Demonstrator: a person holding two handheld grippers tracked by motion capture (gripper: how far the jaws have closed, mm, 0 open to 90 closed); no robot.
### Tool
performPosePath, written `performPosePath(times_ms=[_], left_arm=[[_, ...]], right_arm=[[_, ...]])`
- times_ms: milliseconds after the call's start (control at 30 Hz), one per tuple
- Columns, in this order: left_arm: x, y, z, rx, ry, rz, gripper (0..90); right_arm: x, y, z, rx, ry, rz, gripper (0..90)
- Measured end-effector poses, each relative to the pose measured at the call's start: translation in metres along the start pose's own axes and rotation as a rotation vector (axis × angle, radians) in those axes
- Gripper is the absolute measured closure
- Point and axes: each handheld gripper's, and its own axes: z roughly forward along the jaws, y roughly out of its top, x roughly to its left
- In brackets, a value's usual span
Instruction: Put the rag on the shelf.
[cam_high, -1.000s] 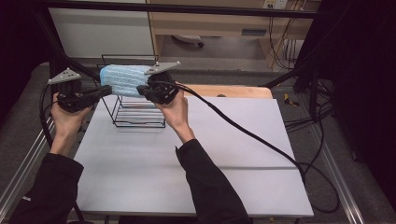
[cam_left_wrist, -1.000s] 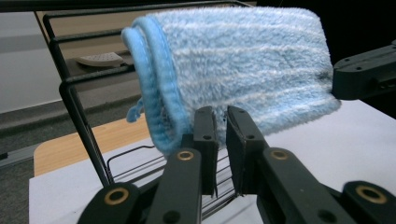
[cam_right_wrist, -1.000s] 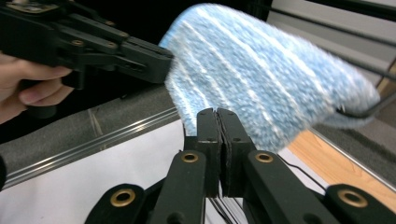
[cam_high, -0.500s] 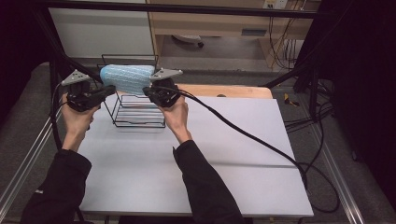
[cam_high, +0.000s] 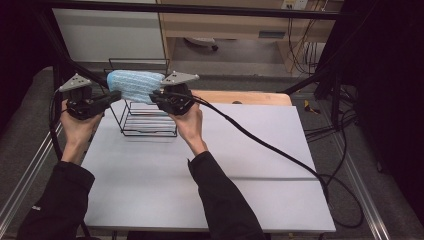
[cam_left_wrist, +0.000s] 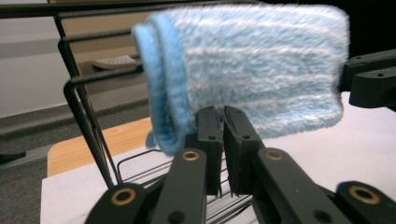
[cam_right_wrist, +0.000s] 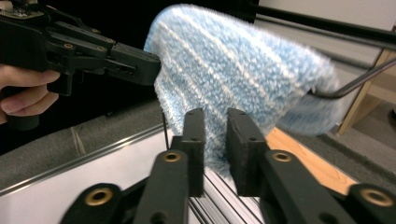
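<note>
Blue cloth (cam_high: 135, 85) stretched betw. grippers: left (cam_high: 116, 95) jaws clamp its edge; right (cam_high: 156, 96) jaws just loosening, cloth between.

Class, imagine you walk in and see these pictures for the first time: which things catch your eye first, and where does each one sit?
The fluffy light-blue striped cloth stands out first, held up over the black wire rack at the far left of the white table. The left gripper pinches its left end, and the right gripper sits at its right end, its jaws having just been opening with cloth between them. A thick black cable trails from the right gripper across the table.
</note>
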Motion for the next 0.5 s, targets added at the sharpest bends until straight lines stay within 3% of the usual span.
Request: performPosePath(times_ms=[233,500], left_arm=[[-0.009,0.014,-0.012,-0.016,-0.007,0.019,76.4],[-0.008,0.019,-0.018,-0.031,-0.014,0.000,70.4]], right_arm=[[0.001,0.009,-0.012,-0.027,0.018,0.002,66.7],[0.001,0.013,-0.019,-0.037,0.018,0.004,59.0]])
